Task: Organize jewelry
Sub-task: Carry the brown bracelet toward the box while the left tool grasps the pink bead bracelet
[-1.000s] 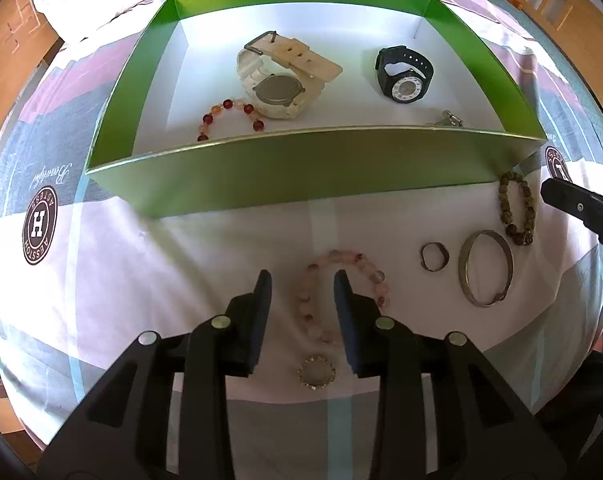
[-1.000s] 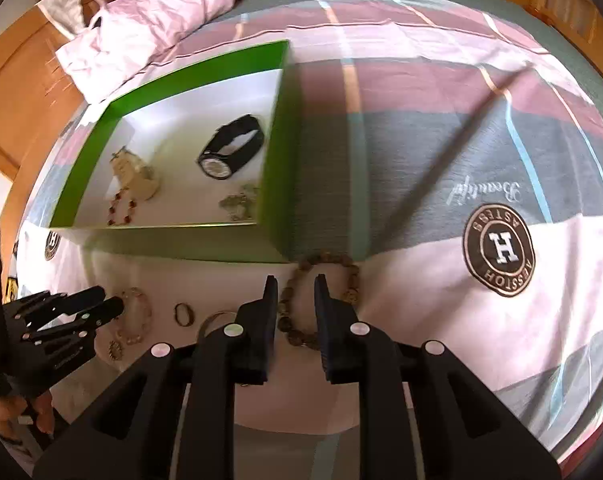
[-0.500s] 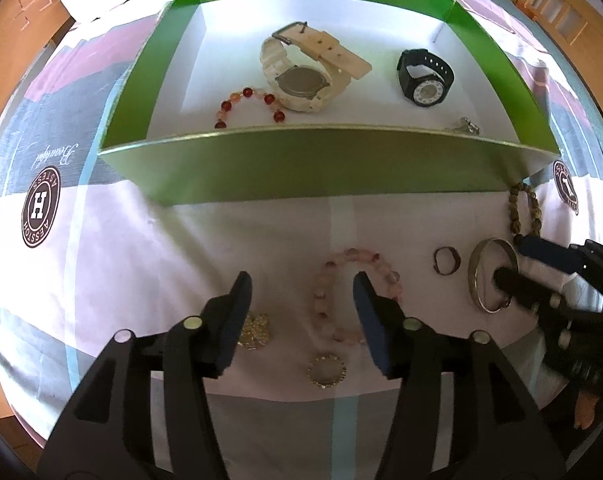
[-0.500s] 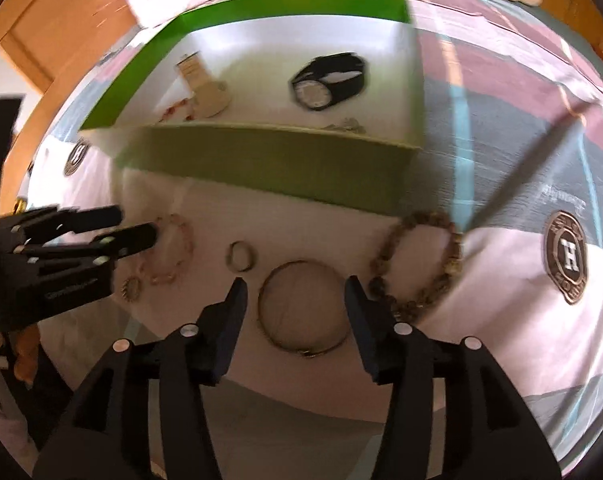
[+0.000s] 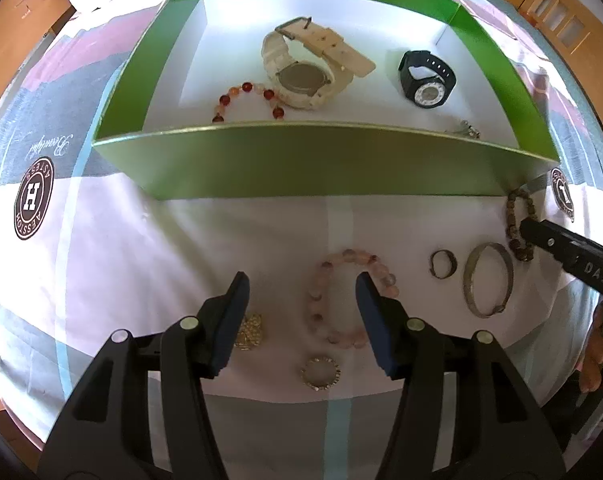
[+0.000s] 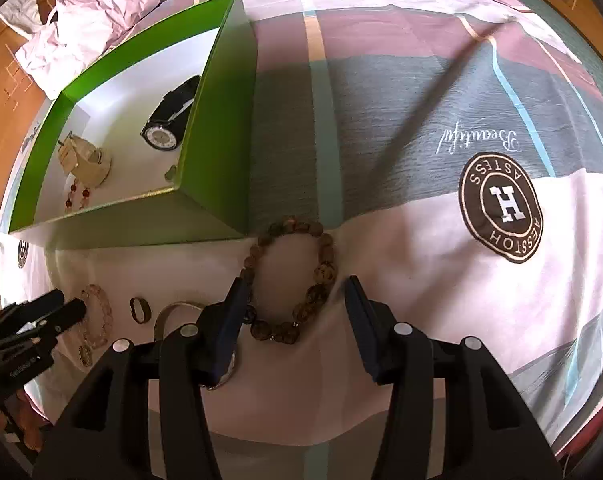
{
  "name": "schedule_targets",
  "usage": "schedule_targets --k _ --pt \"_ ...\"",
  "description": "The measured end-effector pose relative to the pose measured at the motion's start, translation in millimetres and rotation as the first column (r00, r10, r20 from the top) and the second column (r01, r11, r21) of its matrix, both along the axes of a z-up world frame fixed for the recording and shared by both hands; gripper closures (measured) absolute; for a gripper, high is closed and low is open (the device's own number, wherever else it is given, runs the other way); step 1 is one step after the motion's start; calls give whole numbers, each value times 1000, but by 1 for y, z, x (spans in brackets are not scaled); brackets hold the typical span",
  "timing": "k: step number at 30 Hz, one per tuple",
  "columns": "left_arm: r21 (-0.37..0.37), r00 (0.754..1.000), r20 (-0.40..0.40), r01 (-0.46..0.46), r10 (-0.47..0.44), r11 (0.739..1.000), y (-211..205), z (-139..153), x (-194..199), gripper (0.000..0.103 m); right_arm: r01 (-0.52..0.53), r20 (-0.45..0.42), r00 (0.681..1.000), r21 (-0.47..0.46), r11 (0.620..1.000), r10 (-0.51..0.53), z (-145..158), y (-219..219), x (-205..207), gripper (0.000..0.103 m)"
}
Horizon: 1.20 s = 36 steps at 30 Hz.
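A green box (image 5: pixel 301 160) on the bed holds a cream watch (image 5: pixel 305 76), a black watch (image 5: pixel 427 80), a red bead bracelet (image 5: pixel 245 100) and a small metal piece (image 5: pixel 467 130). My left gripper (image 5: pixel 301 296) is open above a pink bead bracelet (image 5: pixel 341 296); a gold piece (image 5: pixel 251 330) and a gold ring (image 5: pixel 320 373) lie beside it. My right gripper (image 6: pixel 295 300) is open around a brown bead bracelet (image 6: pixel 291 280), which lies at the box's corner (image 6: pixel 221 216). A small ring (image 5: pixel 443 264) and a metal bangle (image 5: pixel 487 280) lie between the two bracelets.
The bedspread (image 6: pixel 421 120) is pink, grey and white with round logo patches (image 6: pixel 501 208). A crumpled pink pillow (image 6: pixel 109 12) lies beyond the box. Wooden furniture (image 5: pixel 557 12) stands past the bed. The right gripper shows at the right edge of the left wrist view (image 5: pixel 561 248).
Both grippers have opened wide. The right gripper swung left over the bangle, then back to the brown bracelet. The left gripper moved a little closer to the pink bracelet.
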<state>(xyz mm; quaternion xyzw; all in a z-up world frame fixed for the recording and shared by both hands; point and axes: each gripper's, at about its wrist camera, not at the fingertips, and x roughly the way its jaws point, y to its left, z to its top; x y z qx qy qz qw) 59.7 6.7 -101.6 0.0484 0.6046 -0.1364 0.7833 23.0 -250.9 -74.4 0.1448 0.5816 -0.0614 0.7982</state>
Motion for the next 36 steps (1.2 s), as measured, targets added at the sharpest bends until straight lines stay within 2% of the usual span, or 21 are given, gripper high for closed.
schedule_targets --k 6,13,21,23,25,26,27,31,32,36 --pt "17 1000 -3 12 -12 1000 -6 -5 -1 47 -8 -1 1000 -23 1000 8 -1 -4 -1 52" --pt "38 1000 3 29 -29 999 -12 -10 1 46 -62 -15 998 -98 993 61 -9 12 4 71" --pt "53 999 12 43 -44 998 -17 -13 4 45 -64 -14 998 -90 994 63 -10 10 4 71" --pt "60 999 24 46 -48 997 -20 -13 5 52 -67 -14 998 -105 992 66 -10 11 4 75" --pt "62 998 33 46 -48 997 -21 -12 5 63 -67 -9 998 -116 991 66 -8 11 4 87" --pt "58 998 34 43 -45 997 -21 -12 6 74 -67 -6 998 -116 991 66 -7 10 4 90" --pt "57 998 35 40 -42 998 -20 -11 6 80 -66 -4 998 -112 992 66 -7 10 3 92" --pt "46 999 33 25 -27 999 -14 -9 9 87 -72 16 997 -128 989 74 -2 13 2 93" --pt "41 999 35 22 -24 999 -13 -7 10 93 -72 26 997 -132 989 76 1 14 1 93" --pt "0 998 66 5 -5 1000 -5 7 11 95 -87 94 991 -132 987 100 20 20 -3 93"
